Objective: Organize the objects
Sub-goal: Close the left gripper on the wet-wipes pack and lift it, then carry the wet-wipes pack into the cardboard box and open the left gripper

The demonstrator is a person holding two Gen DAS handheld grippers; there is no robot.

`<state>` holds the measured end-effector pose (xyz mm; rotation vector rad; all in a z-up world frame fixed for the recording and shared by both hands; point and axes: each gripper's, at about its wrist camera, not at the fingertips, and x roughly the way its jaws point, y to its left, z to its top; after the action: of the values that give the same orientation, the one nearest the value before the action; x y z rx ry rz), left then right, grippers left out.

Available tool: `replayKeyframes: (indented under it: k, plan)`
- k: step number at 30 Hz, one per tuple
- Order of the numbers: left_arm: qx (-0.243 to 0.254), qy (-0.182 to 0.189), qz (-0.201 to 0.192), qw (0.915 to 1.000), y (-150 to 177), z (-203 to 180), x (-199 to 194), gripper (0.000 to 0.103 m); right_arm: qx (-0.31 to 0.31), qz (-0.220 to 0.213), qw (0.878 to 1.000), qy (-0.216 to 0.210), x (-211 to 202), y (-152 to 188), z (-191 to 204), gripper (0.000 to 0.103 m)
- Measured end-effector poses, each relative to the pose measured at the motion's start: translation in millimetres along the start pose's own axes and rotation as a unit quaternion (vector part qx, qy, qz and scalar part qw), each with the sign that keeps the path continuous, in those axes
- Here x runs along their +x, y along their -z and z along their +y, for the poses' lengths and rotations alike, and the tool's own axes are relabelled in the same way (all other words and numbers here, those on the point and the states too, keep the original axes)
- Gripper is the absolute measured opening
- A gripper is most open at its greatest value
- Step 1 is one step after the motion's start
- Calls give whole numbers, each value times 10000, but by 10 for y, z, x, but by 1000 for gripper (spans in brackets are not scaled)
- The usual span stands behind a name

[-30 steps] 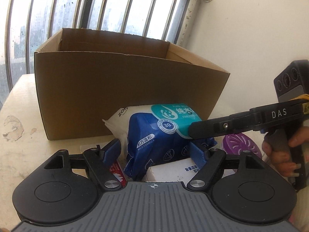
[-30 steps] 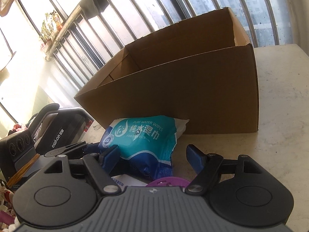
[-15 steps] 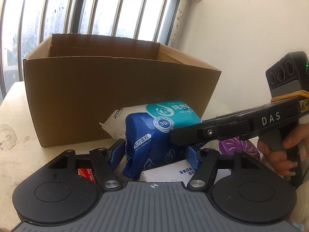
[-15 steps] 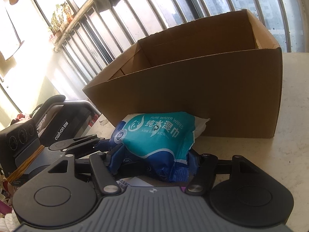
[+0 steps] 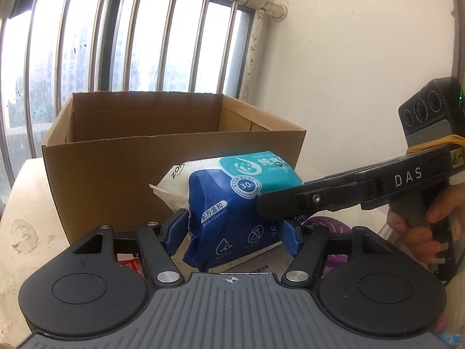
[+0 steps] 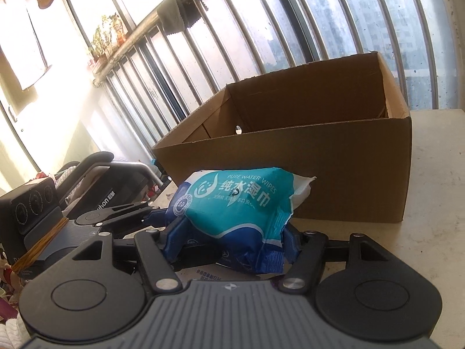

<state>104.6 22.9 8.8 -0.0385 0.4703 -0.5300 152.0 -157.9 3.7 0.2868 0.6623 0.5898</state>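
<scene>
A blue and teal pack of wet wipes [image 5: 232, 212] is held between both grippers, lifted off the table in front of an open cardboard box [image 5: 139, 157]. My left gripper [image 5: 232, 232] is shut on the pack's near end. My right gripper [image 6: 229, 241] is shut on the same pack [image 6: 241, 203] from the other side; its black body also shows in the left wrist view [image 5: 348, 195]. The box [image 6: 305, 160] looks mostly empty inside.
A white carton [image 5: 255, 264] with print, a purple round lid [image 5: 325, 226] and a red item [image 5: 130, 264] lie under the pack on the pale table [image 5: 26, 209]. Window bars stand behind the box. A stroller [image 6: 110, 186] stands at the left.
Both grippers closed on the wipes pack and lifted it; the box top and inside now show more in both views.
</scene>
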Motion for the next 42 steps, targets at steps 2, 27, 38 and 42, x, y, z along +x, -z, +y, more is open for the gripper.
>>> replayKeyframes:
  k: [2,27,38,42]
  plan:
    - [68,-12,-99,9999,-58,-31,-56,66,-75,-120,9999,19,-81,-32,70,70]
    - [232,-313,-176,9991,-923,552,217,67,-698,-62,9972,252,442,-1100,296,70]
    - [800,-509,1198,9883,-1301,991,896,68,-156,1009,9941,354,1320,-1592,-119,70]
    - [610,-576,1735,9812,-1329,1183,1139,68,154,1399,9894,352,1627,-1665,-300,70]
